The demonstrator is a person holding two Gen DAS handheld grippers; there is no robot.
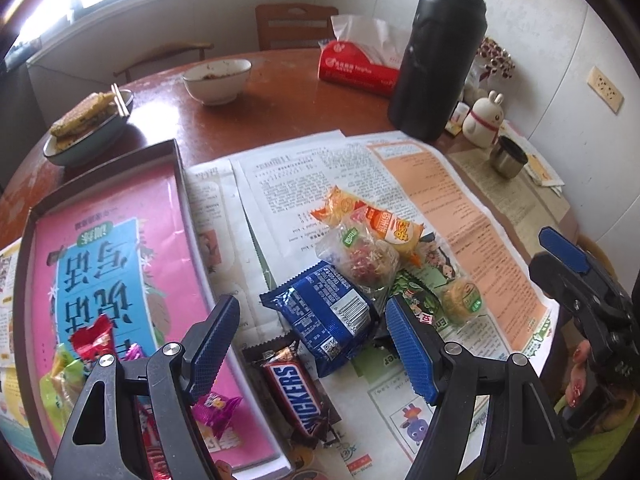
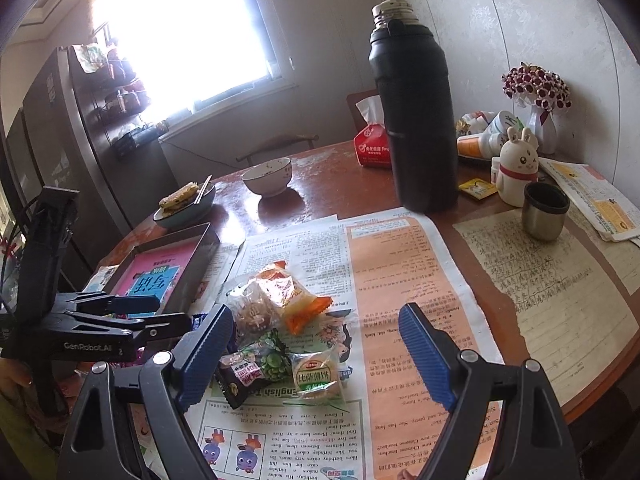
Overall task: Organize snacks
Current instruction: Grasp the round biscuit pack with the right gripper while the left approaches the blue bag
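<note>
Newspaper (image 1: 400, 184) covers the near part of the round counter (image 1: 280, 92) in the left wrist view, with a black flask (image 1: 440, 52), a red tissue pack (image 1: 360, 68), a white bowl (image 1: 218, 80) and a dish (image 1: 80, 148) of flat cakes with chopsticks (image 1: 120, 100) standing well back from it. A rabbit figure (image 1: 482, 120) and a steel cup (image 1: 508, 156) sit to the right of the flask. The left tongs (image 1: 310, 348) hang released over a blue biscuit pack (image 1: 324, 312) and a Snickers bar (image 1: 298, 396), touching neither. Beyond these lies a loose pile: an orange packet (image 1: 368, 220), a clear-wrapped cake (image 1: 368, 260) and a small round cake (image 1: 460, 300). A tray (image 1: 182, 184) with a pink printed sheet lies to the left, a few bright sweets (image 1: 94, 336) already at its near end. The right tongs (image 1: 568, 248) show at the far right edge, spread apart.

From the right wrist, the right tongs (image 2: 316, 352) are released and empty above a dark sachet (image 2: 240, 380), a green packet (image 2: 272, 356) and the round cake (image 2: 316, 376), which lie touching on the newspaper (image 2: 400, 280). The orange packet (image 2: 296, 300) and clear-wrapped cake (image 2: 252, 312) lie just behind. The left tongs (image 2: 132, 308) cross in from the left, hiding the tray's (image 2: 200, 264) near end, the blue pack and the Snickers. Only this view shows the flowers (image 2: 536, 88), a handwritten sheet (image 2: 540, 280), the window (image 2: 180, 40) and a fridge (image 2: 60, 140).
</note>
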